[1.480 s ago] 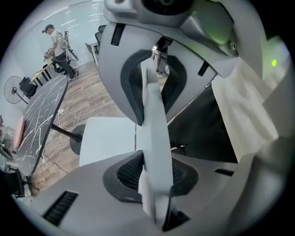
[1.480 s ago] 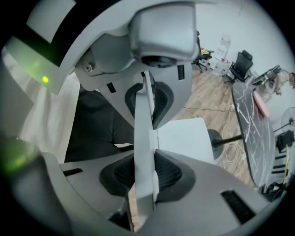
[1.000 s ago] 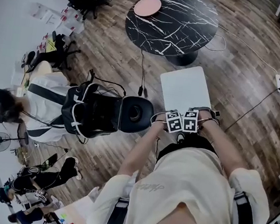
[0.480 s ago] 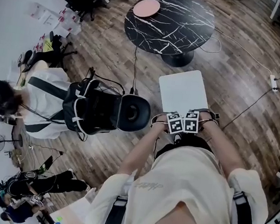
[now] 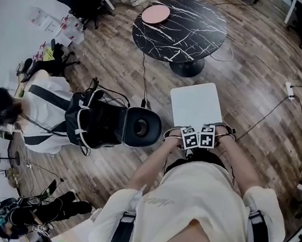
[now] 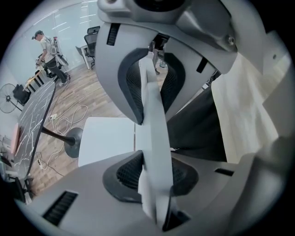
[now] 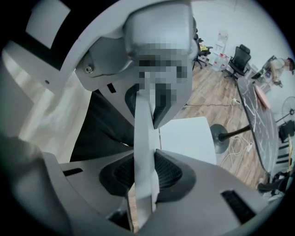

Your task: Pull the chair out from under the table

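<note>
I have left gripper (image 5: 188, 140) and right gripper (image 5: 207, 137) pinching the chair (image 5: 196, 104) by its back edge, side by side; seat points toward table (image 5: 178, 23), so I judge the pull runs toward me

In the head view the chair (image 5: 196, 104) hides its legs under its seat. The left tongs (image 5: 188, 140) and right tongs (image 5: 207, 138) cover their own tips there.

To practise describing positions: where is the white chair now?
In the head view the white chair stands mid-frame, between the round black table and the person, held by the left gripper and right gripper.
</note>
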A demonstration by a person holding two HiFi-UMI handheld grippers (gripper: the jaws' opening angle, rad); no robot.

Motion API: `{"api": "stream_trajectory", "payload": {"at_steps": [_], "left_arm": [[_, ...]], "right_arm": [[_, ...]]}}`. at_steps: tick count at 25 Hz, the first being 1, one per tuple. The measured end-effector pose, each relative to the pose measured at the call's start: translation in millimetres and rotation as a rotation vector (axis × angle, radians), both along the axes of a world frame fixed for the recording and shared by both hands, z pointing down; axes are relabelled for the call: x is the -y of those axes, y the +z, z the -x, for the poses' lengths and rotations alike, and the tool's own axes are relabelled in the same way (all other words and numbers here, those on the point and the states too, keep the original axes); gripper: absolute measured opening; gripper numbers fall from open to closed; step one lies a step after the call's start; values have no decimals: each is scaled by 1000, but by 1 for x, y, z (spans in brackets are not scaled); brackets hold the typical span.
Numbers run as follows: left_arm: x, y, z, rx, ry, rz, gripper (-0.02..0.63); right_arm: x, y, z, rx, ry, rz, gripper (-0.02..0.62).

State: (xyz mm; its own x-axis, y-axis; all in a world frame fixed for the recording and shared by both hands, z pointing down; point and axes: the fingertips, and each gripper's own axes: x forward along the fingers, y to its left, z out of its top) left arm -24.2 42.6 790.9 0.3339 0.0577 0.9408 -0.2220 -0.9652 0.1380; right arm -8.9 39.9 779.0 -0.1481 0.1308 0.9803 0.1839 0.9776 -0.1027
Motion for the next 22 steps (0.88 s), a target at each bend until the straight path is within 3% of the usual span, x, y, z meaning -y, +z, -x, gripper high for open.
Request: {"api": "stream_trajectory", "payload": {"at_steps": [22], "left_arm": [[-19, 3, -4, -31, 16, -29, 100]], "right_arm": [[-17, 5, -7, 9, 94, -16, 107]]}}
